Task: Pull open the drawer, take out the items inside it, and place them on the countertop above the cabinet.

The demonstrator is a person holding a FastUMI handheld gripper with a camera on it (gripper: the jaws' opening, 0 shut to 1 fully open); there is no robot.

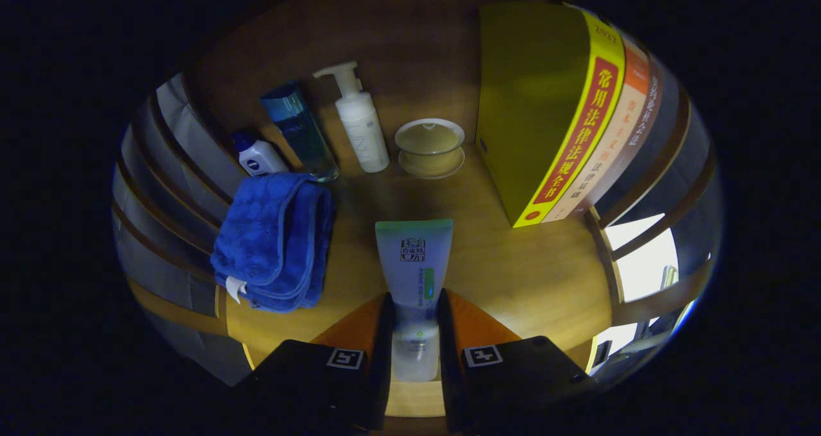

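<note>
The jaws (415,333) are closed on the cap end of a tube (414,276), held over the worktop (513,263) beside the blue towel (272,240). Placing step, probably; next, lower it and release.

The countertop (513,276) is smooth wood with a soft sheen. The gripper (414,333) clamps a smooth, semi-translucent plastic tube (414,263). Near the counter's left edge lies a nubby terry cloth (272,240). The pump bottle (359,125) is glossy plastic; the lidded cup (430,144) looks glazed ceramic; the books (571,115) have glossy paper covers.
</note>
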